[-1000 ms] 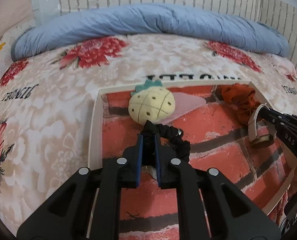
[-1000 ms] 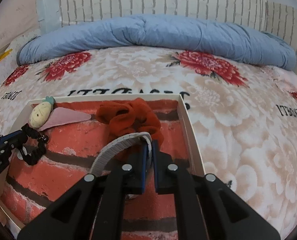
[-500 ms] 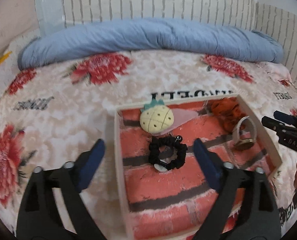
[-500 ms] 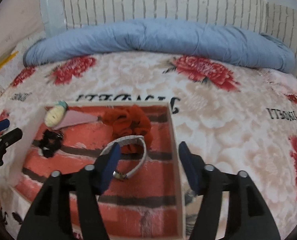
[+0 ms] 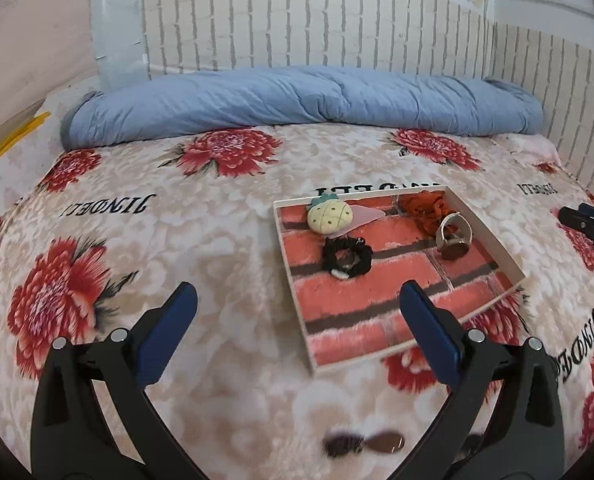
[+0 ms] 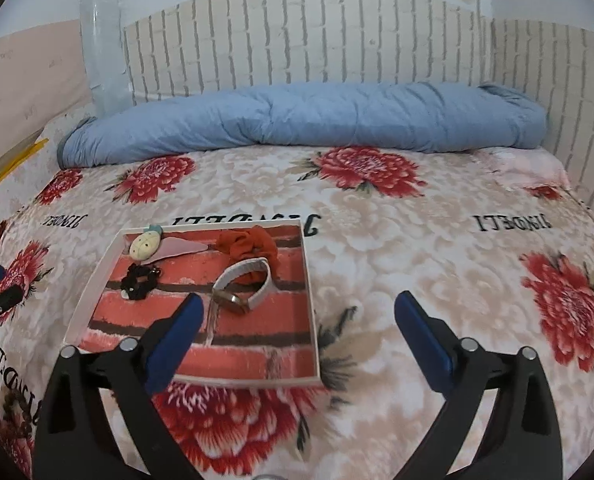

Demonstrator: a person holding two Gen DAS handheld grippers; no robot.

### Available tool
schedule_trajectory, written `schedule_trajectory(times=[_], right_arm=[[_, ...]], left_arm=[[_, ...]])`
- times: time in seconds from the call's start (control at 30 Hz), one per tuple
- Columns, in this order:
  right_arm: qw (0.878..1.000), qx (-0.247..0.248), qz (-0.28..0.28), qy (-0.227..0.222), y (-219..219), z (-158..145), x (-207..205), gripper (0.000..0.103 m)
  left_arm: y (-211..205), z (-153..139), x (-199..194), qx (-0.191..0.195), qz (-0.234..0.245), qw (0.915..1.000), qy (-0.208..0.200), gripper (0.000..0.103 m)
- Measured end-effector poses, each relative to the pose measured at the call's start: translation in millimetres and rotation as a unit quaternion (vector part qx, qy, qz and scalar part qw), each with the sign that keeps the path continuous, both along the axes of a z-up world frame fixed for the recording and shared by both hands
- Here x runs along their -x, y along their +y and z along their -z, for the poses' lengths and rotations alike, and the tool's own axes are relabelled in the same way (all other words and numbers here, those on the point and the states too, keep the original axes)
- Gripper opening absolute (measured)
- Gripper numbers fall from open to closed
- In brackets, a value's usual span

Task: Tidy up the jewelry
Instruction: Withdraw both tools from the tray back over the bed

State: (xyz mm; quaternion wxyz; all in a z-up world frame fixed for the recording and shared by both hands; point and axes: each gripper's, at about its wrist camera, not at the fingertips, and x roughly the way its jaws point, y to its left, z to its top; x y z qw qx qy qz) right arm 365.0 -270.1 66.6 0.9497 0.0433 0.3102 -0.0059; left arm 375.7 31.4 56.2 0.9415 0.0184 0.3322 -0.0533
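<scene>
Ahead of left tool (image 5: 297, 312), spread wide & empty, sat shallow white brick-print tray (image 5: 287, 248) w/ black fabric scrunchie (image 5: 347, 258). Right tool (image 6: 295, 318) likewise empty. Risk: soft floral bed blanket (image 5: 201, 240) could let tray tip if nudged.

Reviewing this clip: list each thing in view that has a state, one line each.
left hand-held gripper: open, empty
right hand-held gripper: open, empty
tray: flat on the bedspread, holding four items
black scrunchie: lying flat in tray
watch: in tray, strap looped, leaning on orange scrunchie
pineapple hair clip: lying in tray
</scene>
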Motion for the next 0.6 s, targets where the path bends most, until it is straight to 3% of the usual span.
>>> schedule_trajectory(times=[0.2, 0.6], right_arm=[[0.999, 0.003, 0.025, -0.038, -1, -3, 50, 0.097], [0.999, 0.000, 0.041, -0.025, -6, 11, 108, 0.097]], left_arm=[[30, -8, 39, -0.021, -0.034, 0.9989, -0.024, 0.098], [63, -22, 104, -0.005, -0.048, 0.9982, -0.034, 0.098]])
